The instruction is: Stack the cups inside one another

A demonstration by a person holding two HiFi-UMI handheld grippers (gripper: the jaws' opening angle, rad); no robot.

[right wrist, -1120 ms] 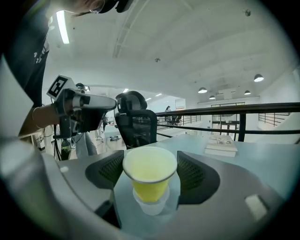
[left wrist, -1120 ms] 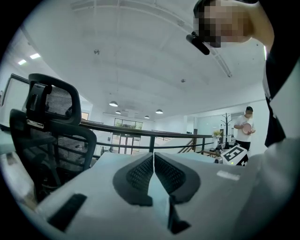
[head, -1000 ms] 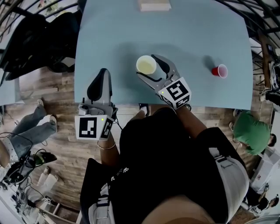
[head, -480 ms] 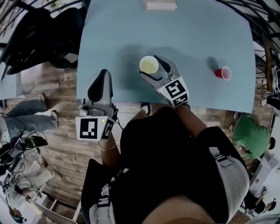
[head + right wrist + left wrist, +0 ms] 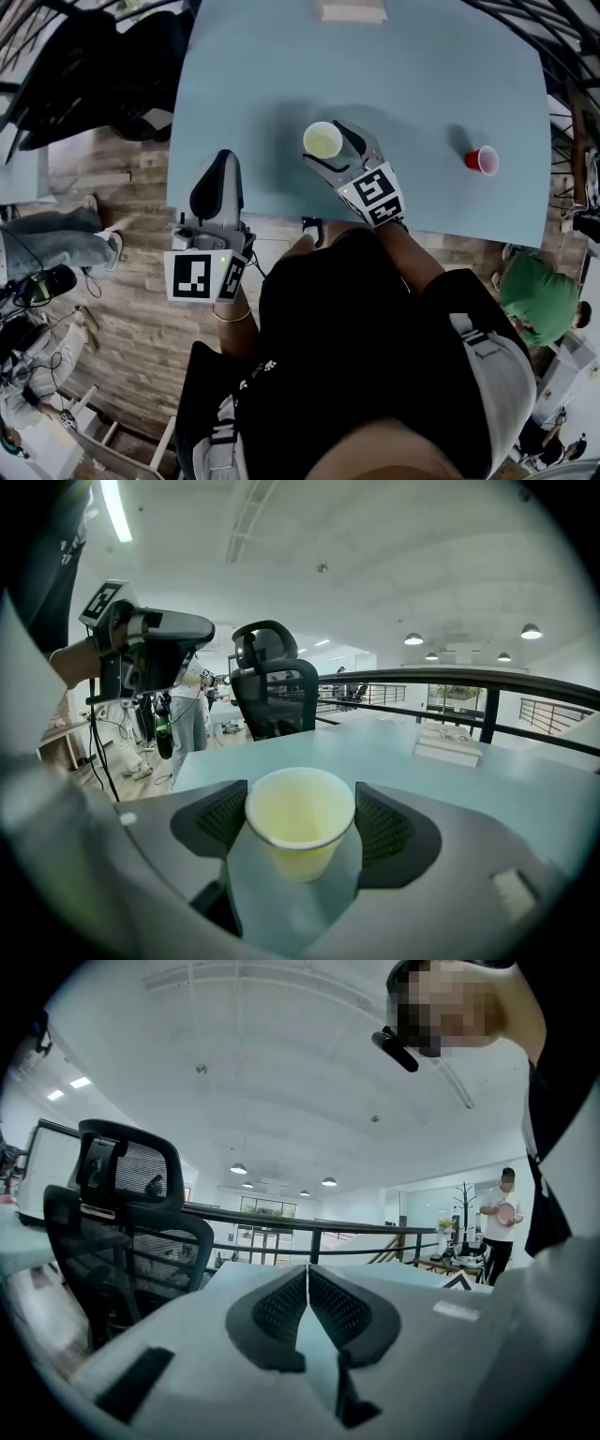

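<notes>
A pale yellow cup (image 5: 322,141) is upright over the near middle of the blue-grey table (image 5: 422,84). My right gripper (image 5: 325,143) is shut on it, one pad on each side of the rim. In the right gripper view the yellow cup (image 5: 299,819) fills the gap between the jaws of my right gripper (image 5: 300,832). A small red cup (image 5: 483,160) sits alone near the table's right edge, well to the right of the gripper. My left gripper (image 5: 219,156) hangs at the table's front left corner, its jaws pressed together on nothing (image 5: 307,1271).
A white flat box (image 5: 352,11) lies at the table's far edge, and shows again as the box (image 5: 448,744). A black office chair (image 5: 272,682) stands beyond the left side of the table. People stand on the wooden floor at left (image 5: 56,248) and right (image 5: 534,295).
The head view has shifted slightly. Both grippers and both cups keep their places on the table.
</notes>
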